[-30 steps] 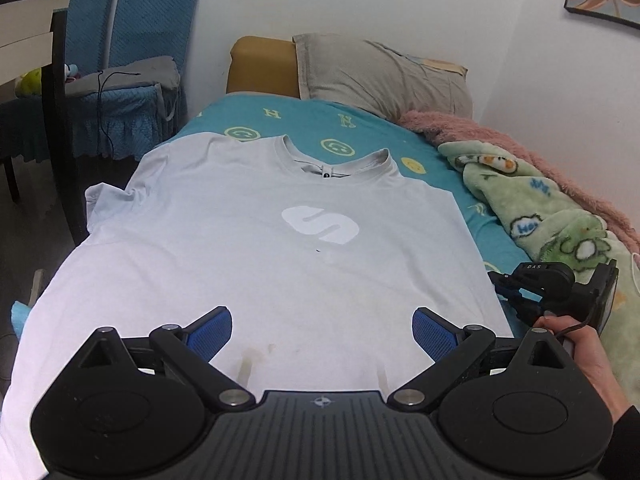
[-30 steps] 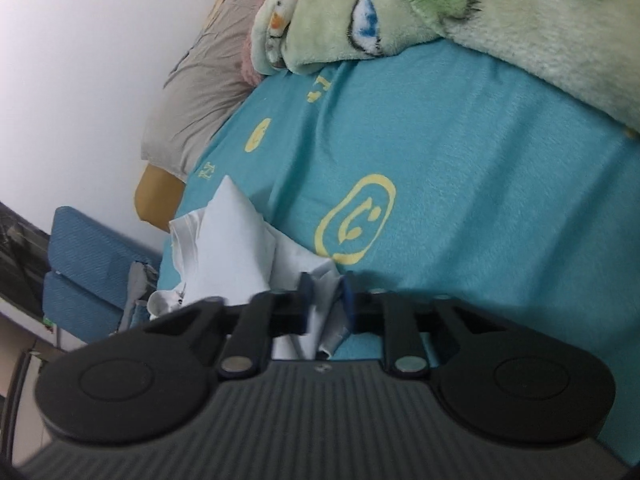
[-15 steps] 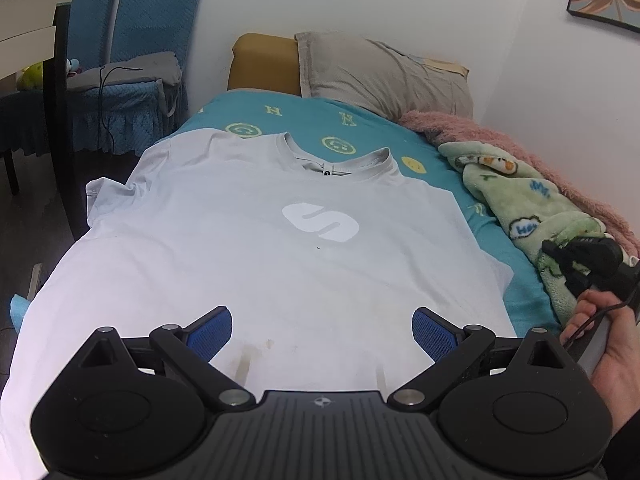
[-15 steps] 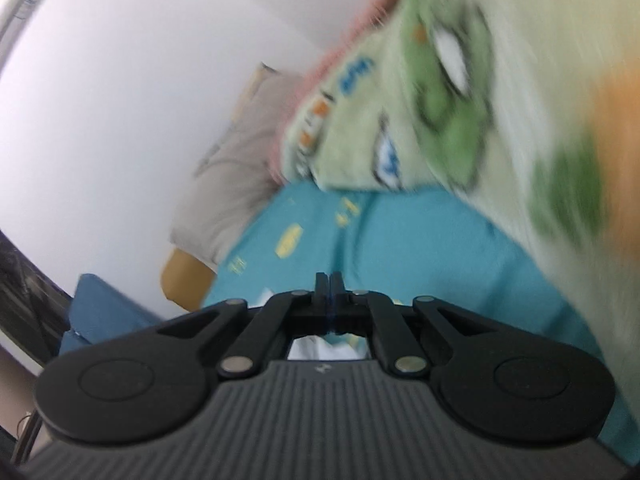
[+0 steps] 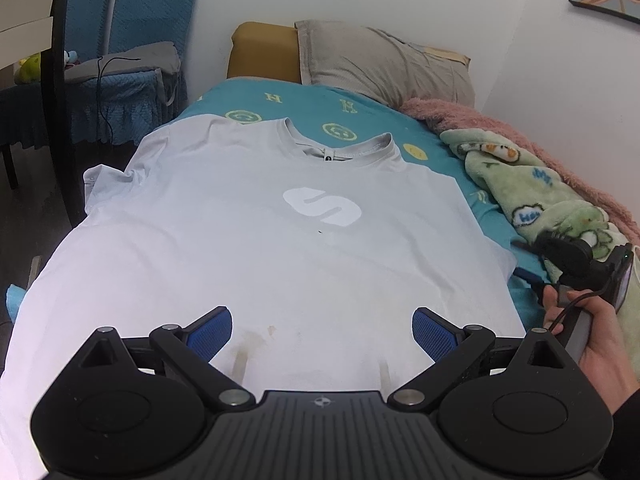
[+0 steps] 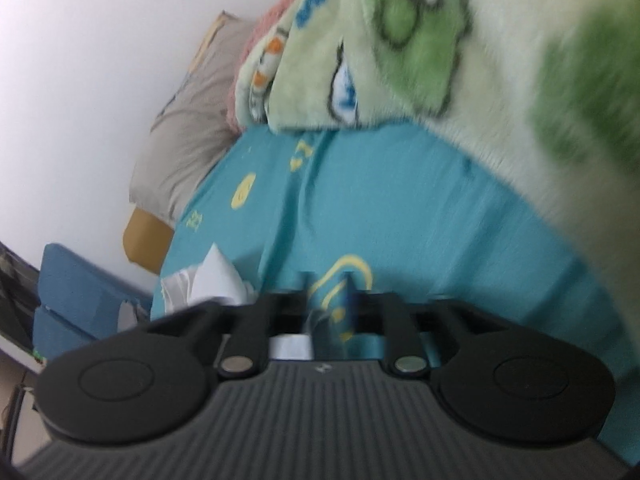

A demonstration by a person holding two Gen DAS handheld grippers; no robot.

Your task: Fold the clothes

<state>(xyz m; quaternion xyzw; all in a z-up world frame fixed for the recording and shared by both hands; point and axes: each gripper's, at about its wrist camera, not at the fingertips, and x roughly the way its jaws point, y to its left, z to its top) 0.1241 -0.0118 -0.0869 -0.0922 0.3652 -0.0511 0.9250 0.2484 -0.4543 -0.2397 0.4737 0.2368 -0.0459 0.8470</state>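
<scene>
T-shirt hem hidden behind left tool

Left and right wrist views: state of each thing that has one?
Light grey T-shirt with white S logo: spread flat, front up, unfolded, held by neither gripper.
Left gripper: open, above the shirt's hem, nothing between the pads.
Right gripper: jaws opening, nothing between them, over the teal smiley-print bedsheet.
Green cartoon fleece blanket: bunched along the bed's right edge.
Grey pillow: at the bed's head.
</scene>
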